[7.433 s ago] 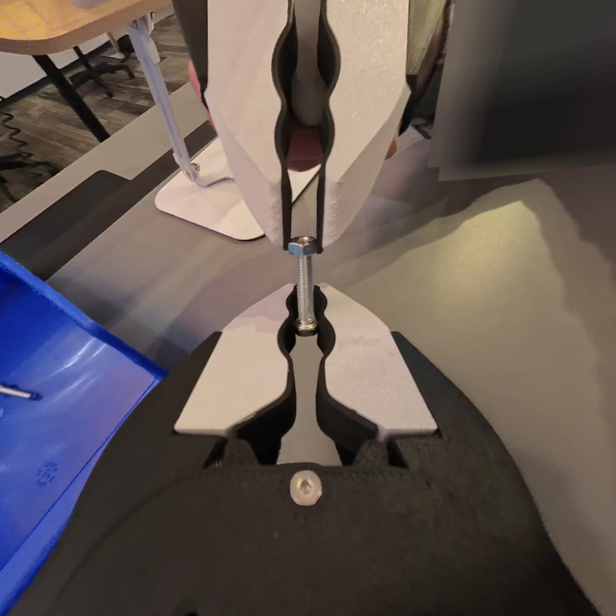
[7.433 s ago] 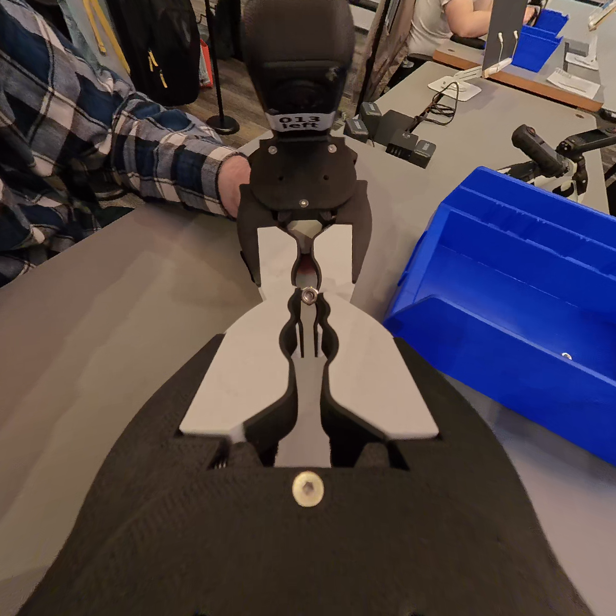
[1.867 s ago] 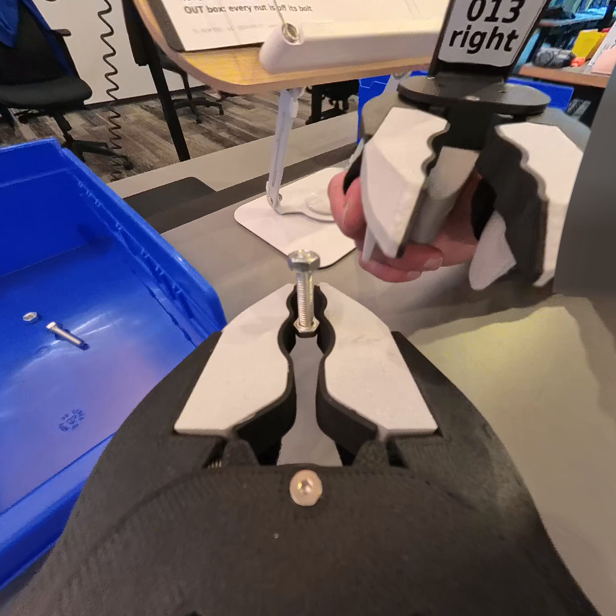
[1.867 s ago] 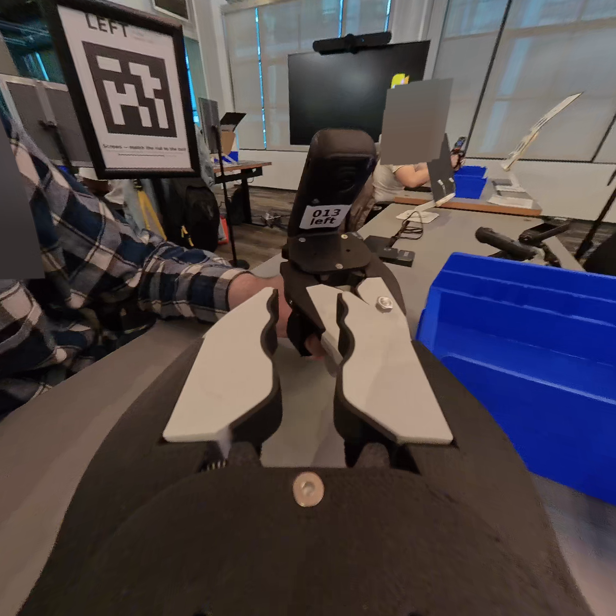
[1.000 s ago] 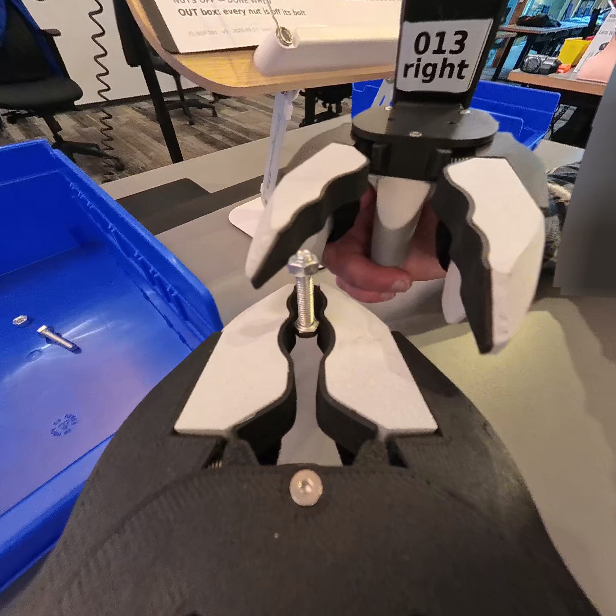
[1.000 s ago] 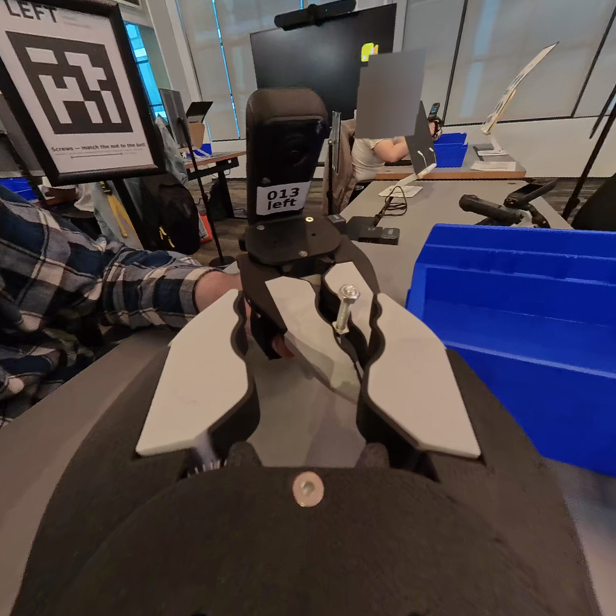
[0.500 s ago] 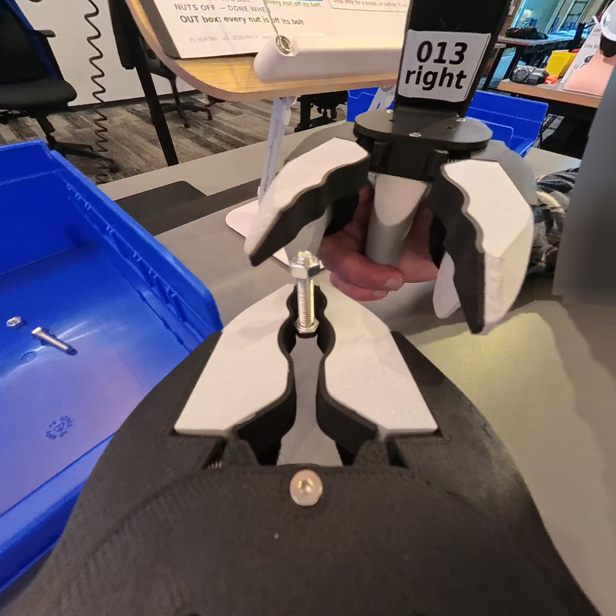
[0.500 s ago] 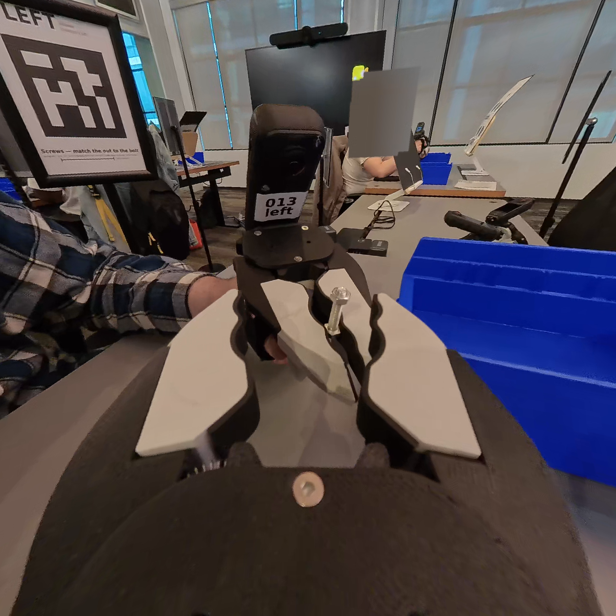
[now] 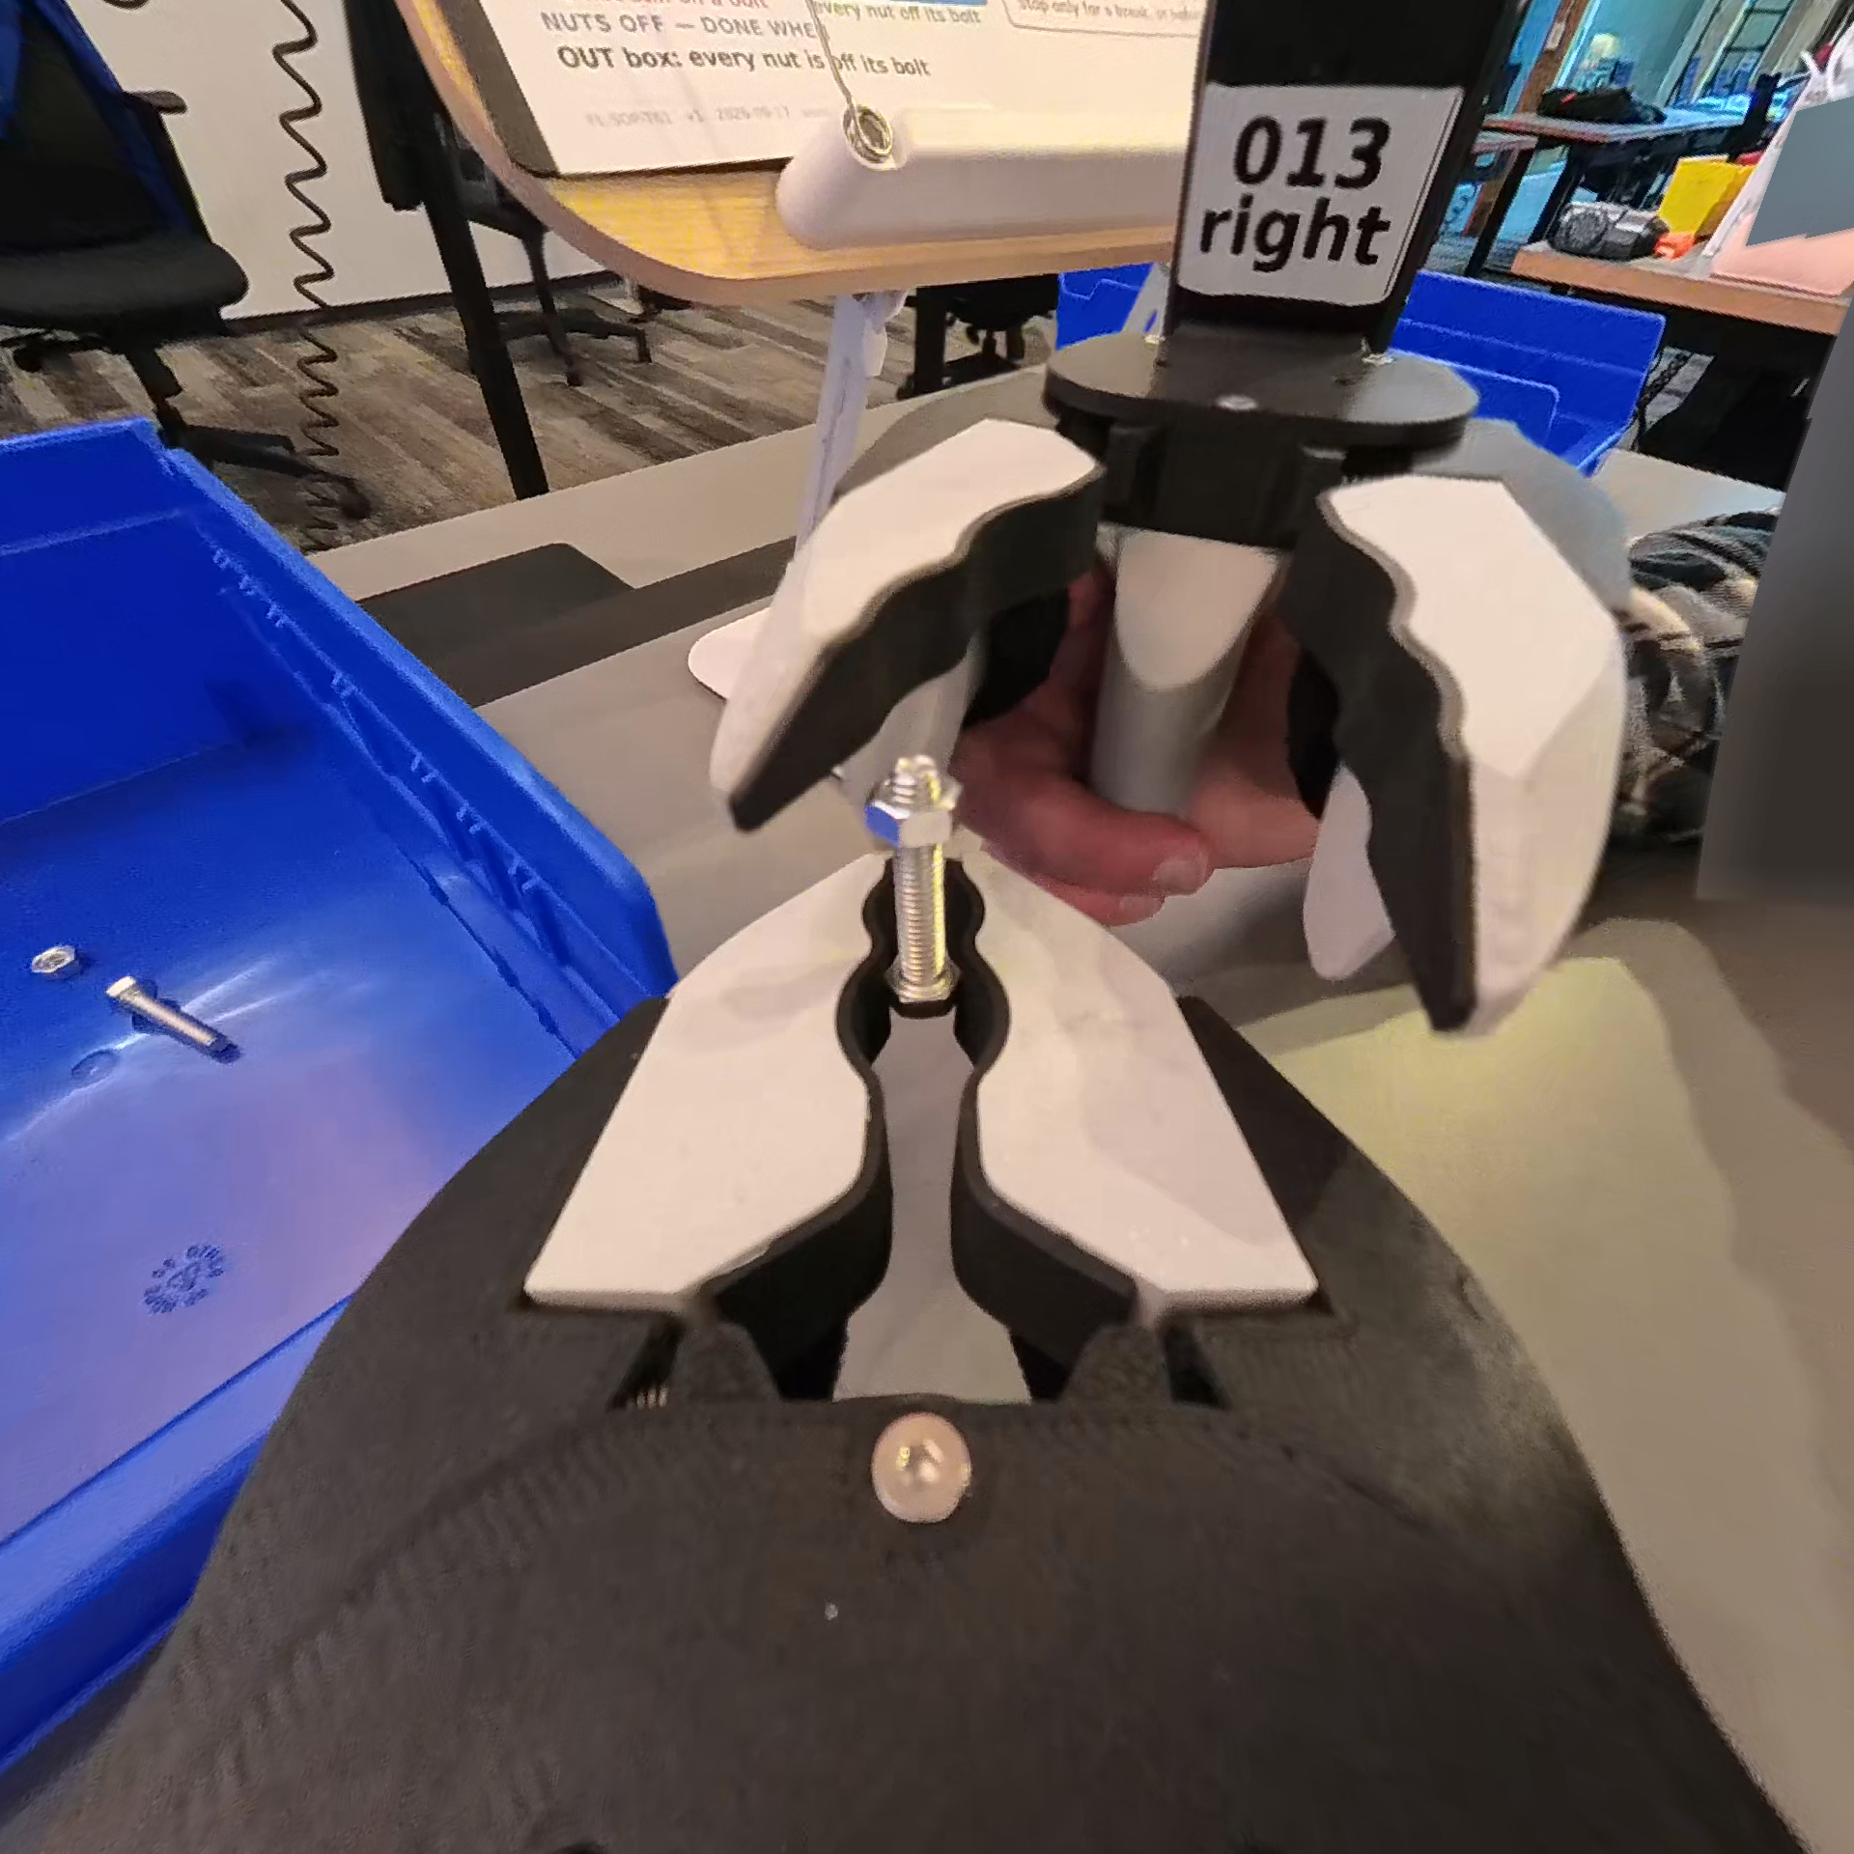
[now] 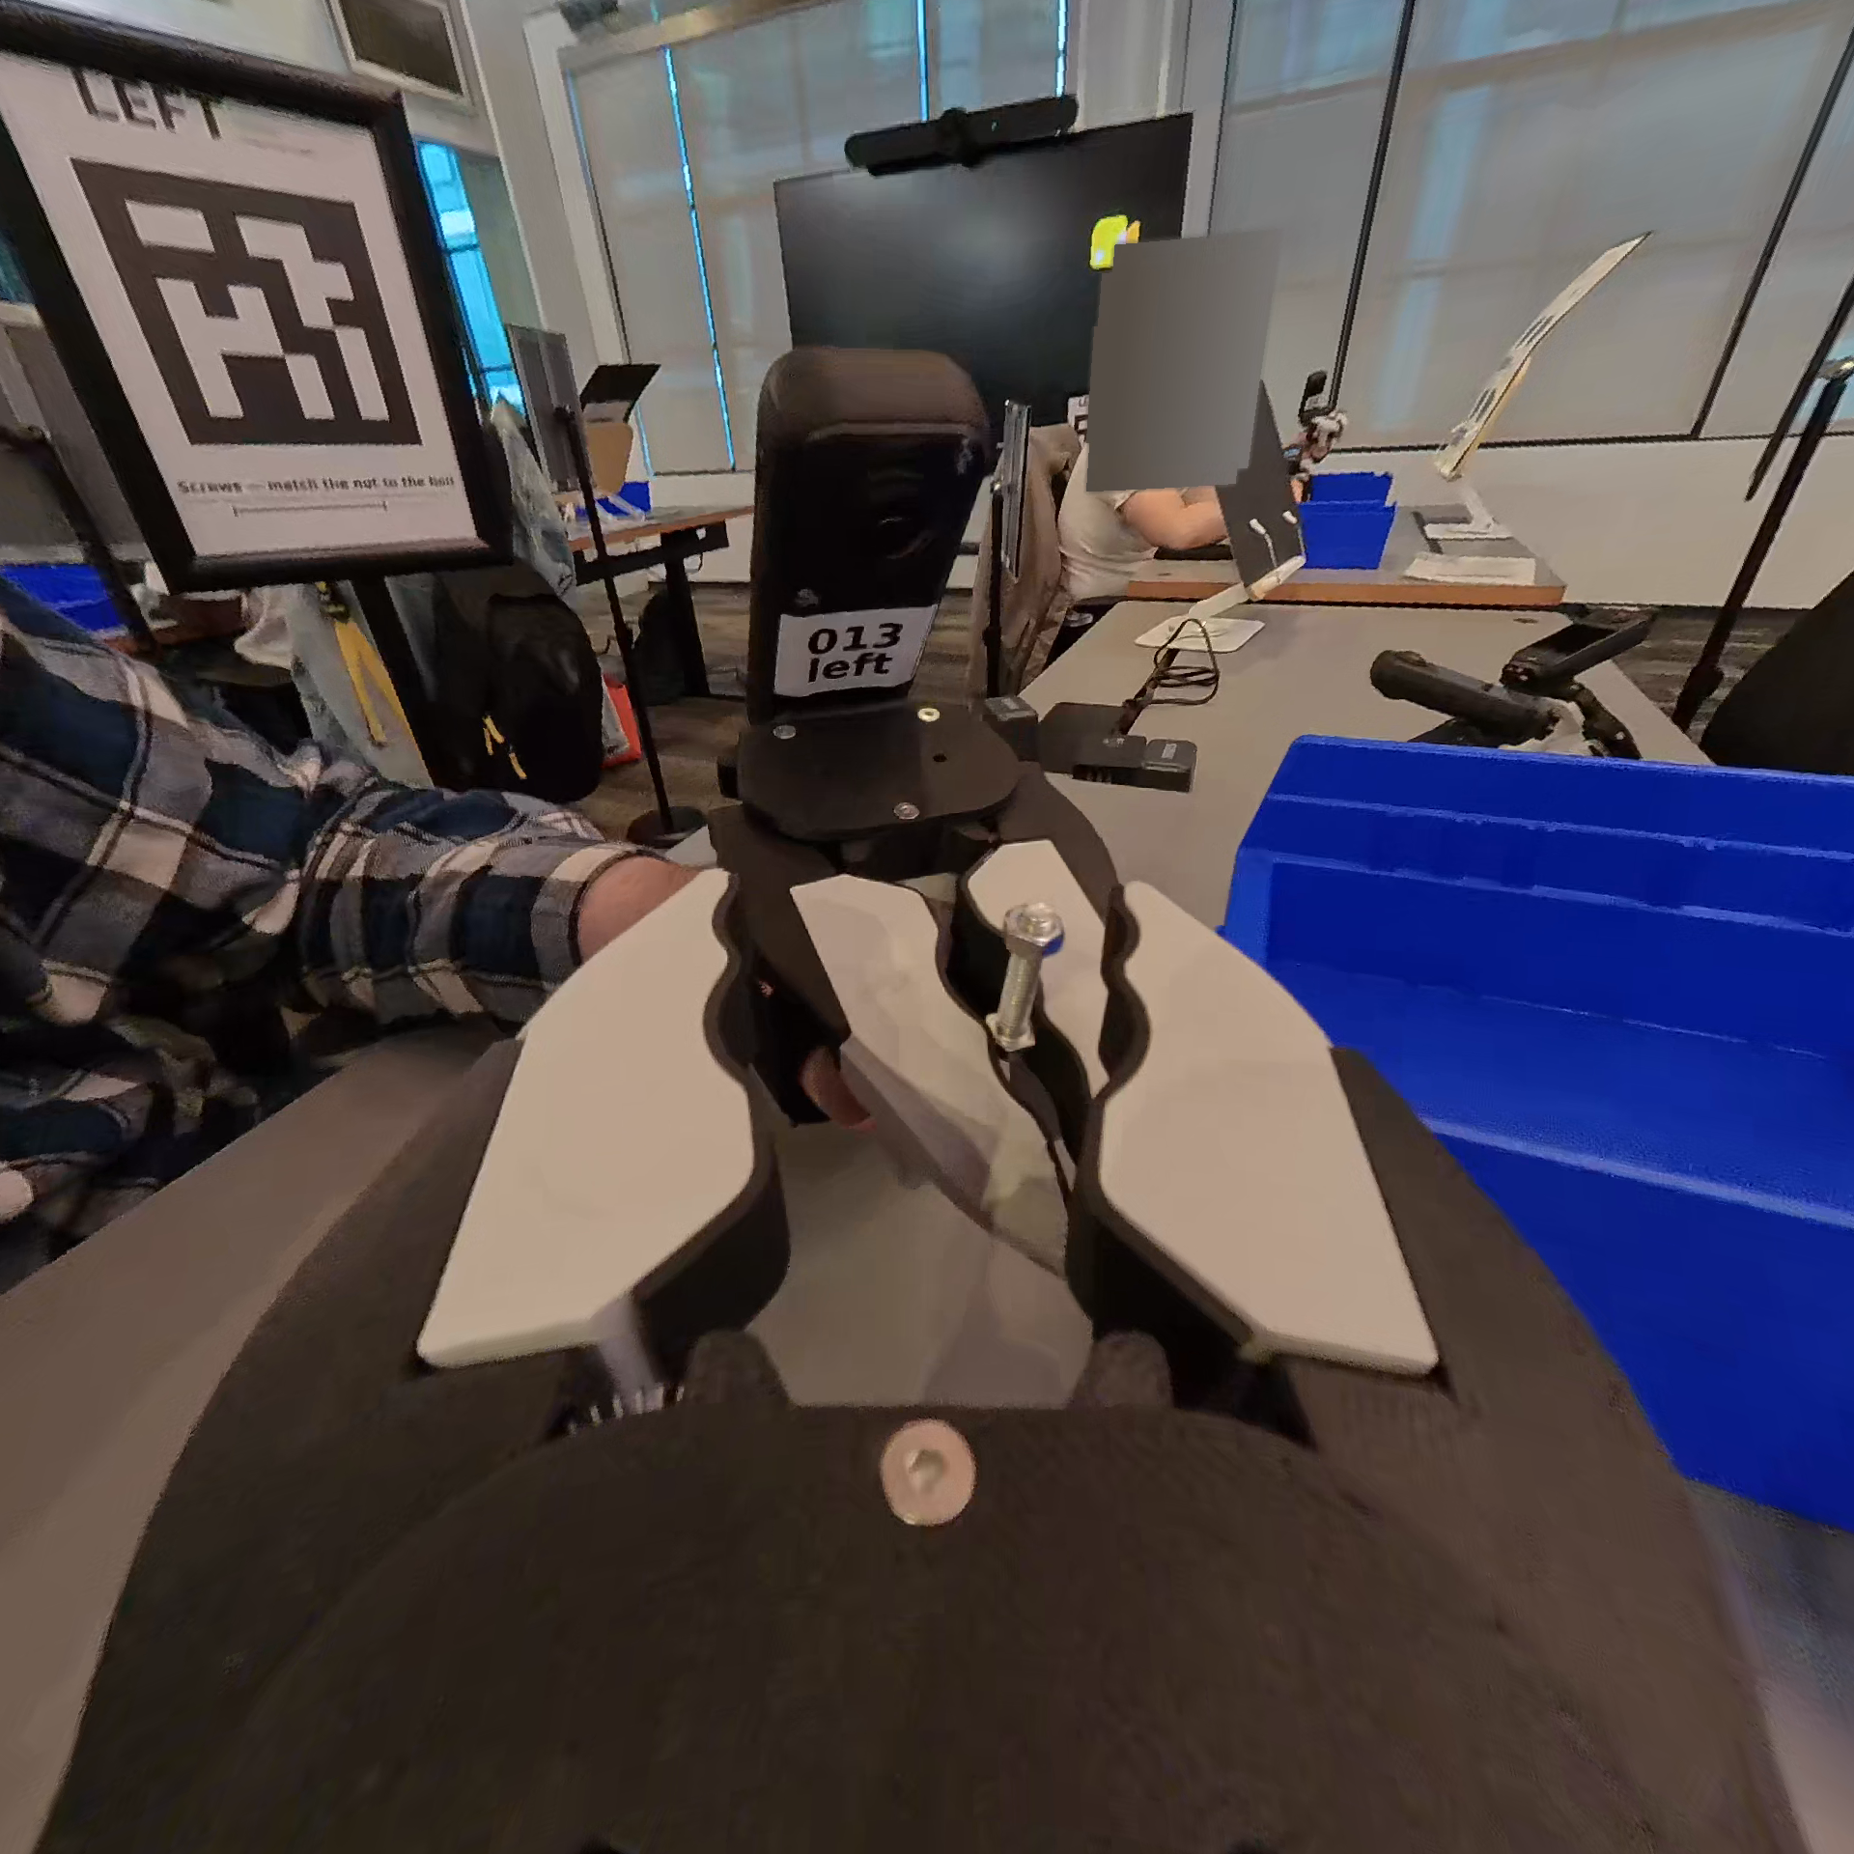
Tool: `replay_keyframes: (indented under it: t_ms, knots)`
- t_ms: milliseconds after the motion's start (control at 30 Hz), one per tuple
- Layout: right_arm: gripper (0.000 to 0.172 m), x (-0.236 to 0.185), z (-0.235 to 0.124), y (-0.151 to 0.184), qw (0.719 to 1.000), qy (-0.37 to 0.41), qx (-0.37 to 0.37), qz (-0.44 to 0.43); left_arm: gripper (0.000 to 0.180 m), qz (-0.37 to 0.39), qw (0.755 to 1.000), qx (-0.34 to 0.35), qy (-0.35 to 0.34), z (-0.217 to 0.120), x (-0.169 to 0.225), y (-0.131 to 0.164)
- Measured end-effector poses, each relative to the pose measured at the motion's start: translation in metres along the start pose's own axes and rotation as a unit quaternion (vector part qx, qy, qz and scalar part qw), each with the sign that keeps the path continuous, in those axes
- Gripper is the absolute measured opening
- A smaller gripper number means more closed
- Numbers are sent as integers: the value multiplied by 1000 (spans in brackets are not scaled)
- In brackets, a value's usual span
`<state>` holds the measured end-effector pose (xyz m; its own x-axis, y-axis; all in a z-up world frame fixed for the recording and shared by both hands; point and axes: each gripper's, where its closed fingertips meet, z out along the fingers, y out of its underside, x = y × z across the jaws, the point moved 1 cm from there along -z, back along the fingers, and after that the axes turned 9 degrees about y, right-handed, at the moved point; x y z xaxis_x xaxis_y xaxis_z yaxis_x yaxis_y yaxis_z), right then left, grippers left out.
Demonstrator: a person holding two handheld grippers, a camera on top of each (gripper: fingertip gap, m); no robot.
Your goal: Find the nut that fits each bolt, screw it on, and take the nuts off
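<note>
Bolt clamped upright, second gripper spread wide beside it

At the centre of the left wrist frame, the left gripper (image 9: 923, 933) is clamped on the head end of a bolt (image 9: 921, 923), whose threaded shaft stands up with a nut (image 9: 911, 811) near its tip. The right gripper (image 9: 1094, 903) hangs above with fingers wide apart, holding nothing, one fingertip just beside the nut. At the left, a blue bin (image 9: 421, 702) on the tabletop (image 9: 1505, 1104) holds a loose bolt (image 9: 166, 1013) and nut (image 9: 52, 961).

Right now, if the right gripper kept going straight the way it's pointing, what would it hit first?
Most likely the bolt with the nut near its tip, held by the left gripper. It stands between the right gripper's open fingers, toward the right-hand one. Depth is uncertain.
</note>
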<state>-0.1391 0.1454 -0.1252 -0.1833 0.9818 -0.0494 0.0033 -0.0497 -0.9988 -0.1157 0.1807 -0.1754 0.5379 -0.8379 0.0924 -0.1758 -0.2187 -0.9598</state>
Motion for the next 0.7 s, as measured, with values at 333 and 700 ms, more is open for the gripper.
replay_keyframes:
  t_ms: [333, 700]
  knots:
    - [51, -1, -5, -5, 1000, 0, 12, -21, 8, -11, 1000, 13, -6, -6, -4, -3]
    - [25, -15, -8, -5, 998, -30, 12, -48, 8, -15, 1000, 13, -18, -9, -9, -3]
